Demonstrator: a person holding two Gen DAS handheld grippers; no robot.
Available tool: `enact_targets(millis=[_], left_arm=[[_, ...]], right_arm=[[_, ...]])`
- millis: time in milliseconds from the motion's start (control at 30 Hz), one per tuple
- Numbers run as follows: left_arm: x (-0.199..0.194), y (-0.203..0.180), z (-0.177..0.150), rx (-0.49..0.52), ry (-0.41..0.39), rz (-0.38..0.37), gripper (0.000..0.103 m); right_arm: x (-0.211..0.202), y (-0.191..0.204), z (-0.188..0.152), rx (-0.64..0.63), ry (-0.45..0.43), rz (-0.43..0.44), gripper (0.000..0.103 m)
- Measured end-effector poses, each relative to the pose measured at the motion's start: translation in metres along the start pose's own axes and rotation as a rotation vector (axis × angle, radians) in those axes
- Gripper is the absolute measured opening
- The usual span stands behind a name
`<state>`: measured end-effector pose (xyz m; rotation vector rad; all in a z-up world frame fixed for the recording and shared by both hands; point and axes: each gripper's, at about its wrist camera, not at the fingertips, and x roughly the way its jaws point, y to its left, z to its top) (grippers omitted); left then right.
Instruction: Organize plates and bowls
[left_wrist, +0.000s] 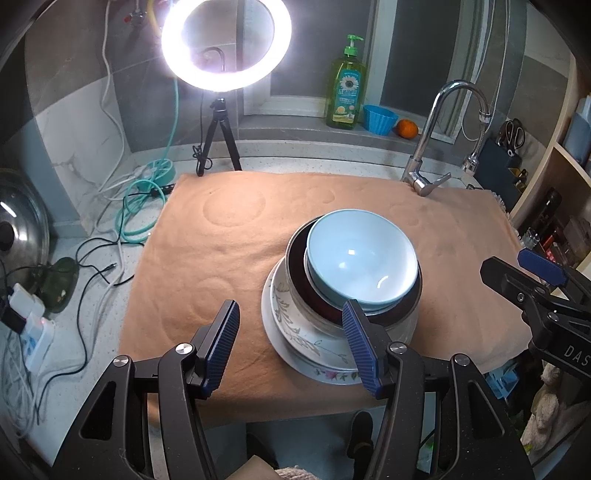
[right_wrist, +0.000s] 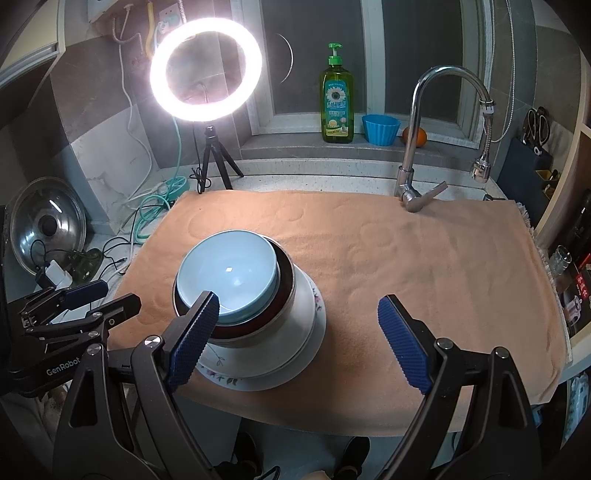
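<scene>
Currently, stack: blue bowl (left_wrist: 364, 260) nested in dark bowl (left_wrist: 408, 306), on floral plate (left_wrist: 295, 332), on towel (left_wrist: 221, 240).
Left gripper (left_wrist: 291, 347): open, empty.
Right gripper (right_wrist: 299, 341): wide open, empty.

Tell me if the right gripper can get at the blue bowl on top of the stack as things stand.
Probably yes. The right gripper is open and empty, and the blue bowl sits uncovered on top of the stack, just left of its fingers. Nothing blocks it; the left gripper stands aside.

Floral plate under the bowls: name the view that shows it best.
Left wrist view: the floral plate shows a broad crescent of rim with its leaf pattern. The right wrist view gives only a narrow rim sliver beneath the bowls, partly behind a finger.
</scene>
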<state>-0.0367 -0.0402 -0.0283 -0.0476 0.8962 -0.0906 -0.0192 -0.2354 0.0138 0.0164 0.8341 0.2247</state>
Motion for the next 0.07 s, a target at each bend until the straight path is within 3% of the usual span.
enact_targets(millis=[67], left_arm=[[0.0029, 0.0023, 0.0028, -0.008, 0.005, 0.0, 0.058]], right_arm=[[0.0043, -0.0013, 0.0019, 0.001, -0.002, -0.002, 0.09]])
